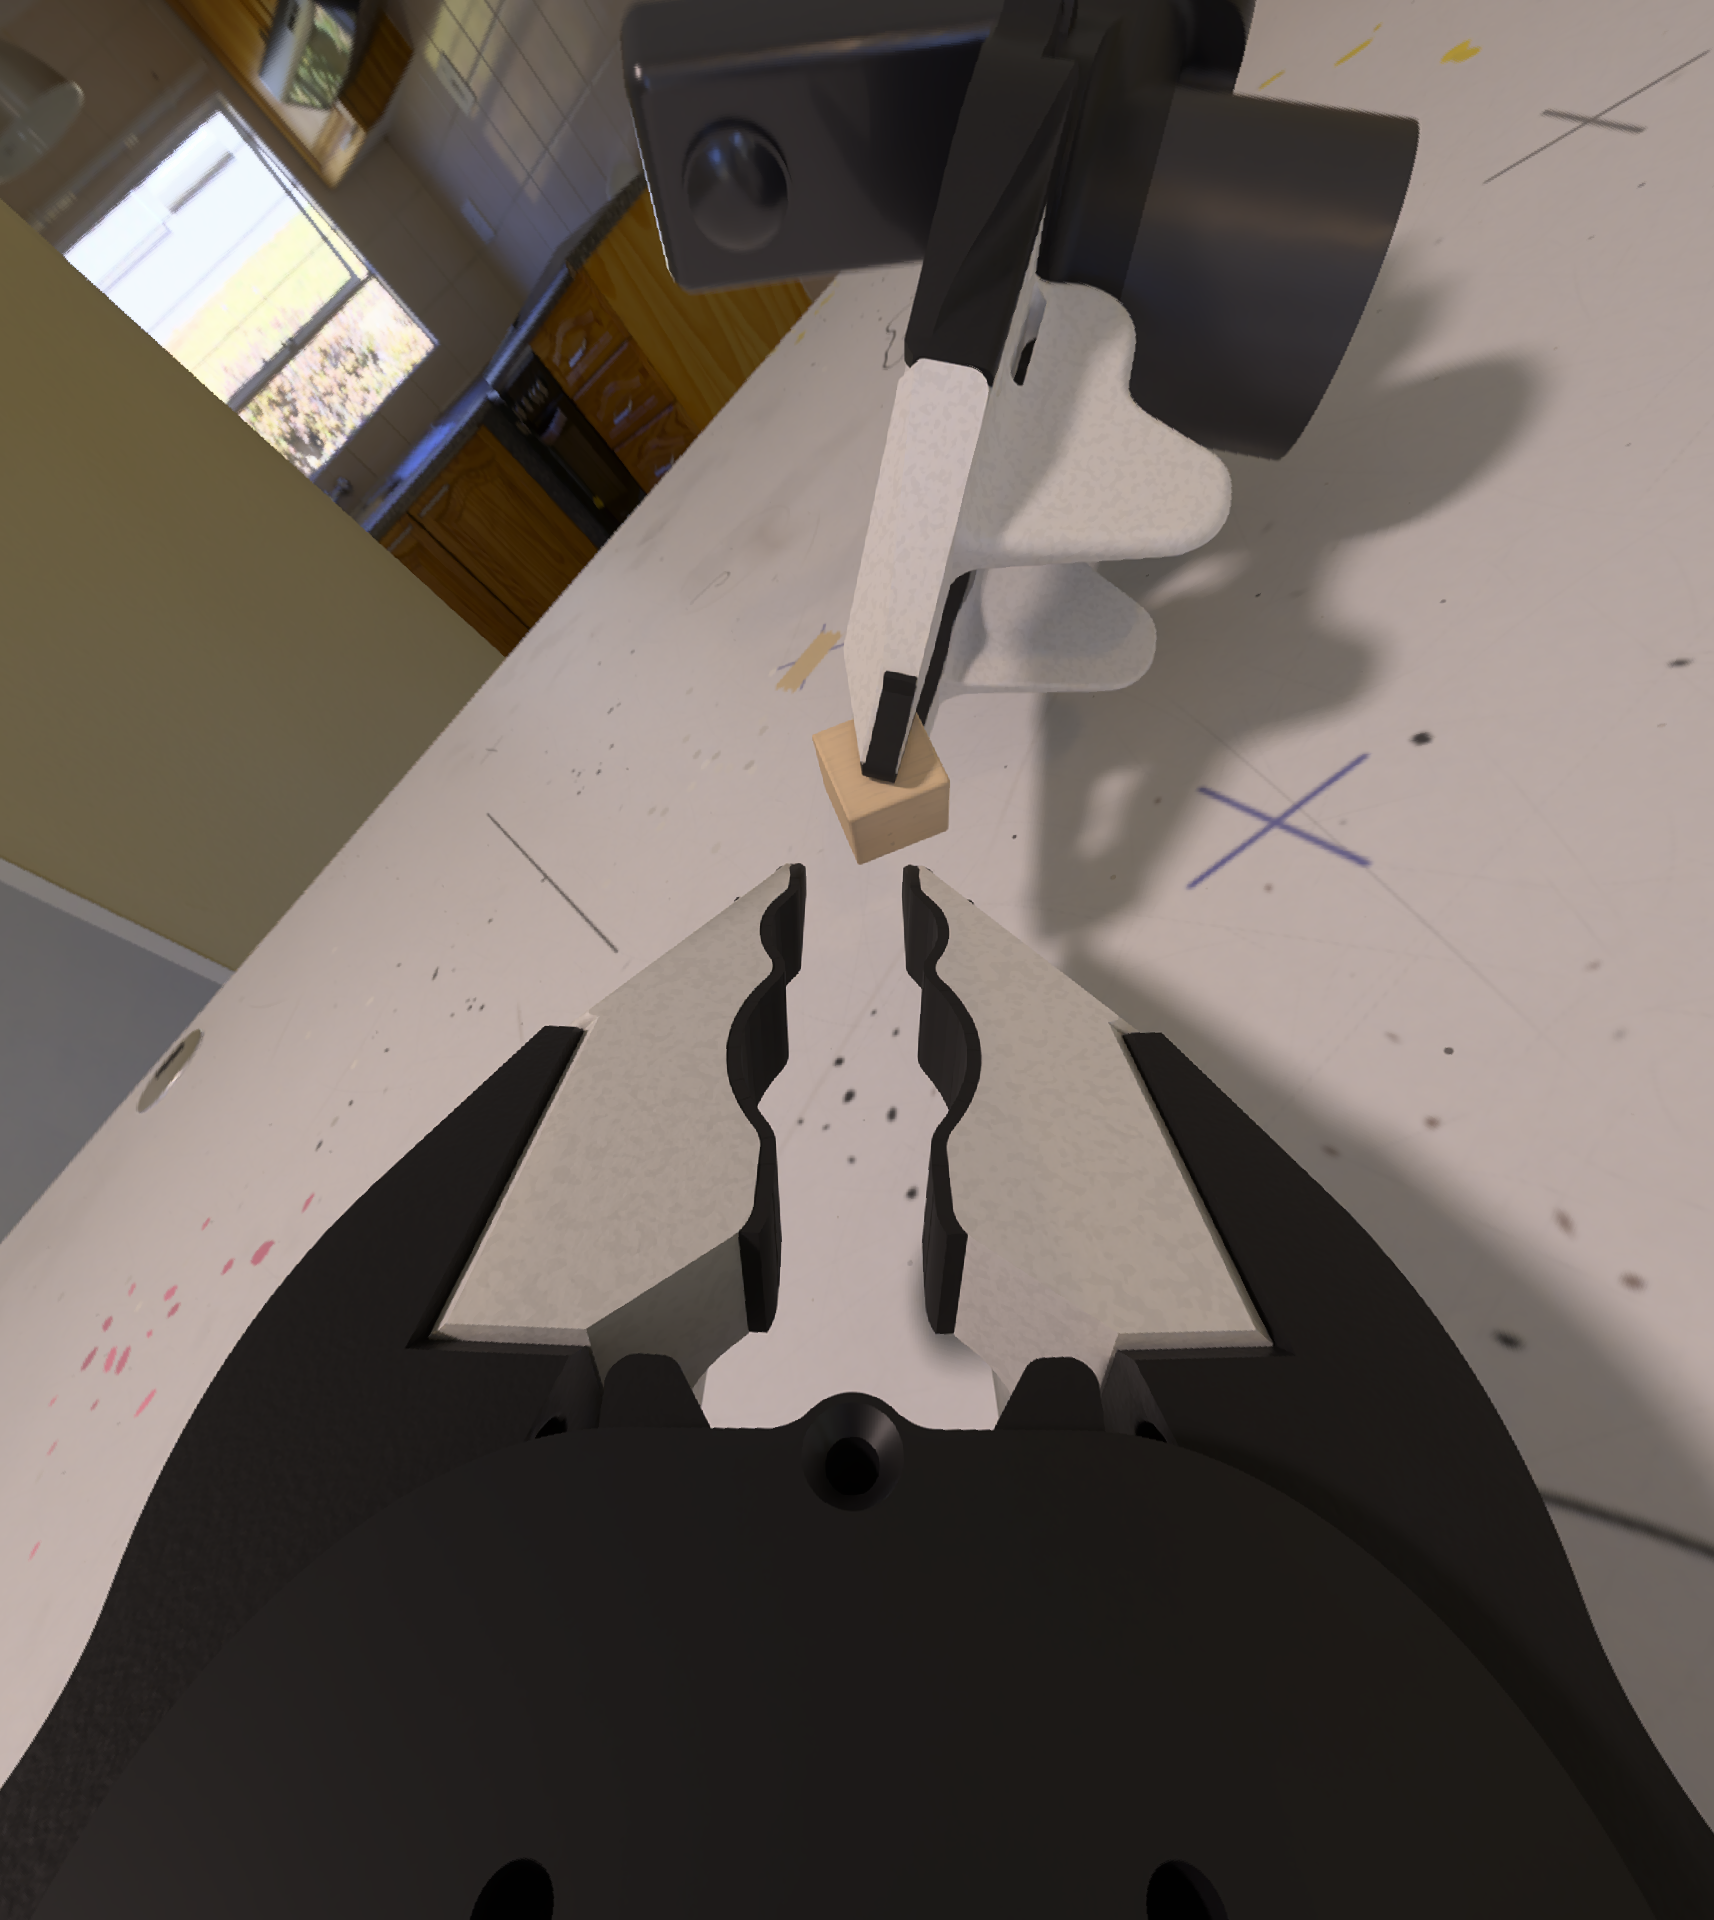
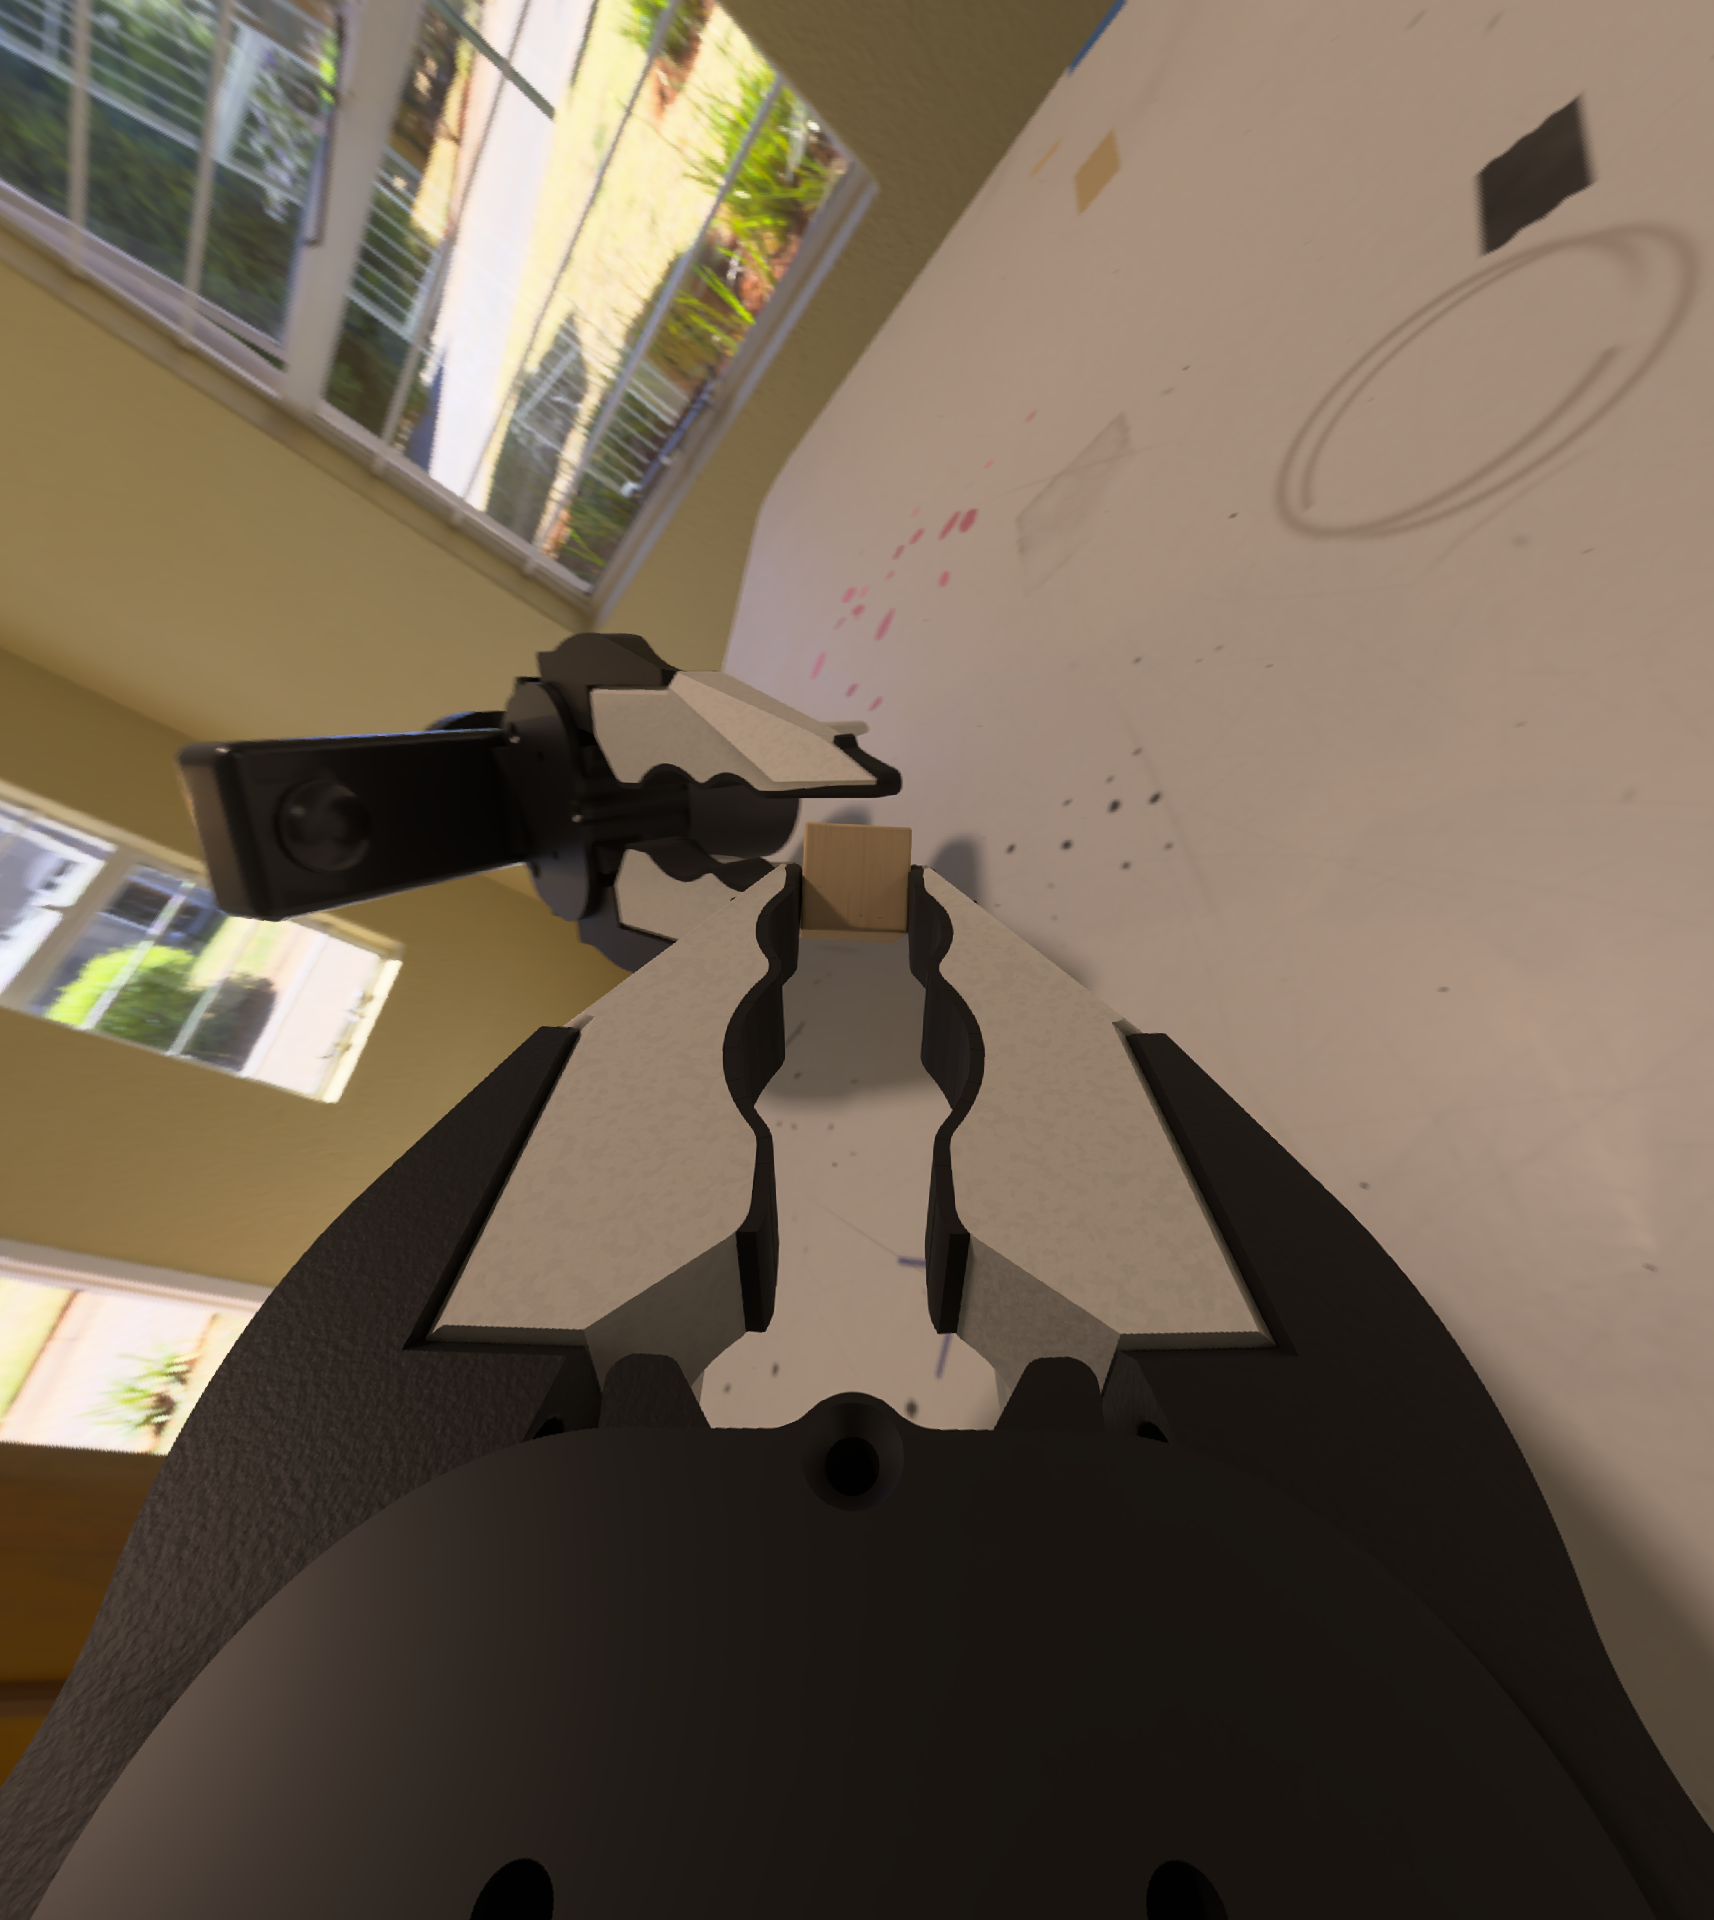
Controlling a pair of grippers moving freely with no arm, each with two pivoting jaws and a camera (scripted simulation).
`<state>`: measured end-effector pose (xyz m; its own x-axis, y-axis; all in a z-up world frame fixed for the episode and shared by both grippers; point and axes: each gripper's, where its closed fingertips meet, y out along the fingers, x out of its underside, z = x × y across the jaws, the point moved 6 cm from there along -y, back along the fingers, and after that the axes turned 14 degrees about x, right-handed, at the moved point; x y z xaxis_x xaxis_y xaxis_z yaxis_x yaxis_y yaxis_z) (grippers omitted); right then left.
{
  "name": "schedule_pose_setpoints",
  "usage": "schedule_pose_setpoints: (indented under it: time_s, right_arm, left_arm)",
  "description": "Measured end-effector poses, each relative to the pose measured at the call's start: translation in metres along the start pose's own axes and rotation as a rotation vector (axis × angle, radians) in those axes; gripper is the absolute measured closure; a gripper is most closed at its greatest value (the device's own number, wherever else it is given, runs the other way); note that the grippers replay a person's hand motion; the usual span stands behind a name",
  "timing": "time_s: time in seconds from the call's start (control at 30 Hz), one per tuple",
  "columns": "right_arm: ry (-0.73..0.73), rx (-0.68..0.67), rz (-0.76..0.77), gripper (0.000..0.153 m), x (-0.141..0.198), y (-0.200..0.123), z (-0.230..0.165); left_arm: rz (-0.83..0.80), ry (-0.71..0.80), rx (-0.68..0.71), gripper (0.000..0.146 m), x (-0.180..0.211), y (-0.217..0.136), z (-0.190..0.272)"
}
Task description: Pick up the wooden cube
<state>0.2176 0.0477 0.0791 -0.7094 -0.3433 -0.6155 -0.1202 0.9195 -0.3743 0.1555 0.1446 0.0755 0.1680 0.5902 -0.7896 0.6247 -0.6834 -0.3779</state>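
Note:
The wooden cube (image 2: 855, 878) is a small pale block held between my right gripper's (image 2: 858, 896) two fingertips, which press on its left and right sides. In the left wrist view the cube (image 1: 884, 805) hangs under the right gripper (image 1: 894, 764), which comes down from above; it seems to sit just off the white table (image 1: 1352, 1039). My left gripper (image 1: 853, 883) is open and empty, its tips a short way in front of the cube and not touching it. It also shows in the right wrist view (image 2: 791, 821), just beyond the cube.
The white table (image 2: 1352, 831) bears paint specks, a blue cross (image 1: 1279, 821), a ring stain (image 2: 1476, 384) and a black patch (image 2: 1533, 171). Its edge (image 1: 520, 675) runs close by on the left of both grippers. Yellow walls and windows lie beyond.

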Motion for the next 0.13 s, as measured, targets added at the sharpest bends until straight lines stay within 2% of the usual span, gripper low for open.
schedule_pose_setpoints:
  time_s: [0.13]
  right_arm:
    - [-0.077, 0.098, -0.002, 0.133, -0.0018, -0.0038, 0.0049]
  left_arm:
    - [-0.038, -0.034, 0.010, 0.129, 0.0009, 0.0032, 0.0003]
